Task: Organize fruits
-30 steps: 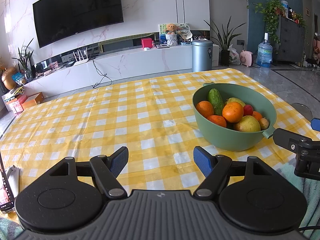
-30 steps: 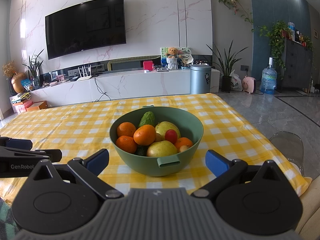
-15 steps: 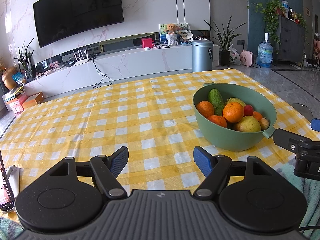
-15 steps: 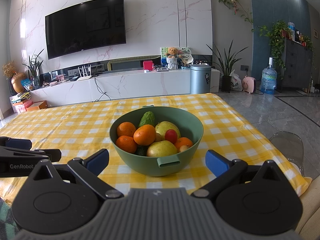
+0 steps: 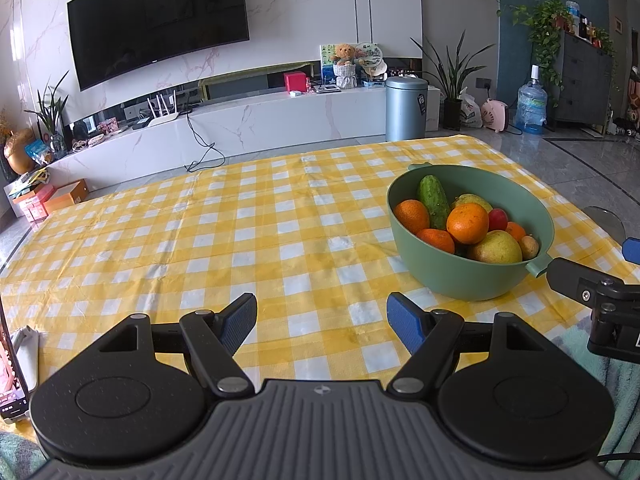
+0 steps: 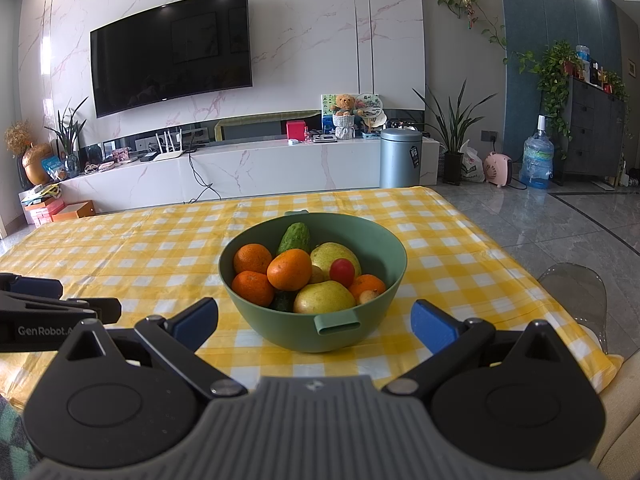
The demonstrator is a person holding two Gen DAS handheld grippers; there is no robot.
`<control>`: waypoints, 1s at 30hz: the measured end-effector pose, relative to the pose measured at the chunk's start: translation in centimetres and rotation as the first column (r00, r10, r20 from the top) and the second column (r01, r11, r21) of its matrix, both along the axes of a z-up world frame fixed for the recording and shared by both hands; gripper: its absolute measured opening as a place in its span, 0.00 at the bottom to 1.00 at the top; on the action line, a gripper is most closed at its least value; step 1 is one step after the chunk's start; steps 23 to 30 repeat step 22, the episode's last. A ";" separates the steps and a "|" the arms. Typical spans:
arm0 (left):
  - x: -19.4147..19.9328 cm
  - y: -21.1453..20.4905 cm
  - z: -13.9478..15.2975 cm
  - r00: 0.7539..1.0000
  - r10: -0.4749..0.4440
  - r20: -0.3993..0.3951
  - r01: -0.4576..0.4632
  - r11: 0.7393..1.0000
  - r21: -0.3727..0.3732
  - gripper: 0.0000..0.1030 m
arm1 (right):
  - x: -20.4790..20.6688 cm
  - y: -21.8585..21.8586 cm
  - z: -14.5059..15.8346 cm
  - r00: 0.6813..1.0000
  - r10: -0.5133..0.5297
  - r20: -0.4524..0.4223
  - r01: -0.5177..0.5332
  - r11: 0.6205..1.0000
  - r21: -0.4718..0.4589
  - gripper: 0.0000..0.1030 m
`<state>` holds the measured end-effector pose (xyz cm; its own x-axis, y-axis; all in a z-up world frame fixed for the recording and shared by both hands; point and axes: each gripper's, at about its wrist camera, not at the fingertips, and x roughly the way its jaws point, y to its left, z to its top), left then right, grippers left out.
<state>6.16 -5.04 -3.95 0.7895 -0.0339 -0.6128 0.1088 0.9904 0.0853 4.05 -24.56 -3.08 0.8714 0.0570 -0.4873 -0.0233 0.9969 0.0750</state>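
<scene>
**Mia:** What is the right gripper (image 6: 314, 322) doing?

**Ben:** Its two blue fingers (image 6: 434, 325) are spread wide with nothing between them. It hangs just in front of the green bowl (image 6: 280, 320), with the bowl lined up in the middle of the gap. That looks like a good spot to reach in for a fruit.

**Mia:** And the left gripper (image 5: 322, 322)?

**Ben:** It is spread wide too, and holds nothing. It waits over the bare yellow checked cloth (image 5: 200, 240), with the bowl off to its right.

**Mia:** Where are the fruits?

**Ben:** All piled in the bowl. One orange (image 6: 289, 269) sits on top near the front, so it is probably the easiest to grab. A pear (image 6: 324, 298) leans by the near rim, a small red fruit (image 6: 341, 272) is behind it, and a cucumber (image 6: 294, 238) leans on the back wall.

**Mia:** Is there room to put them down?

**Ben:** Lots, to the left of the bowl. On the right the table edge (image 6: 540, 276) is near, with a clear chair (image 6: 576, 292) beyond it. A round fruit could roll off there.
</scene>
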 end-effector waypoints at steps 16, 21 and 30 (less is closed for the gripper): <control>0.0 0.1 0.1 1.000 0.008 -0.013 -0.008 1.000 -0.007 0.84 | 0.0 0.0 0.0 1.000 0.000 0.000 0.000 1.000 -0.001 0.96; -0.1 0.1 0.2 1.000 0.007 -0.009 -0.007 1.000 -0.006 0.84 | 0.0 0.0 0.0 1.000 0.000 0.000 0.000 1.000 -0.001 0.96; -0.1 0.1 0.3 1.000 0.008 -0.008 -0.008 1.000 -0.006 0.84 | 0.0 0.0 0.0 1.000 0.000 0.000 0.000 1.000 -0.001 0.96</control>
